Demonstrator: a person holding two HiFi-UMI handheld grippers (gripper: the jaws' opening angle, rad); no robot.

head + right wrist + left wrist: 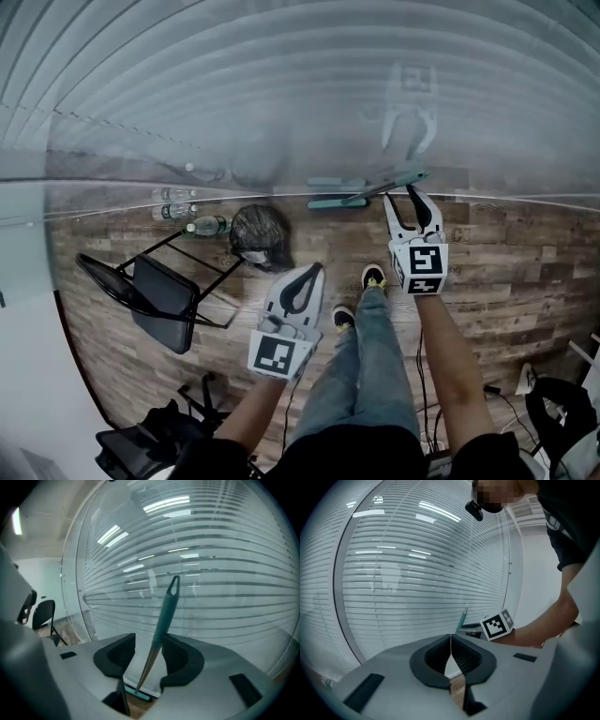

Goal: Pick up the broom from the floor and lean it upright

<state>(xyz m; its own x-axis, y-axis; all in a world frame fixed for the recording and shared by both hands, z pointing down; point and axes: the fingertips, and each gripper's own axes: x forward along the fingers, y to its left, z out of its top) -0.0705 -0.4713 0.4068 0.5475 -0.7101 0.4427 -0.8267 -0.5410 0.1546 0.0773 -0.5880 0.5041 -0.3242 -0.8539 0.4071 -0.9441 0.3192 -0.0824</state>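
Broom: teal handle with a hanging loop at the top, standing tilted against the glass wall with slatted blinds behind it; its teal head is on the wood floor at the foot of the wall. Right gripper: jaws apart, handle passing up between them, nearer the right-hand pad; contact with that pad cannot be told, no clamping seen. In the head view the right gripper sits at the handle, close to the wall. Left gripper: jaws together, nothing between them, held lower and to the left, clear of the broom. Further left on the floor: dark crumpled bag, plastic bottles, black folding chair.
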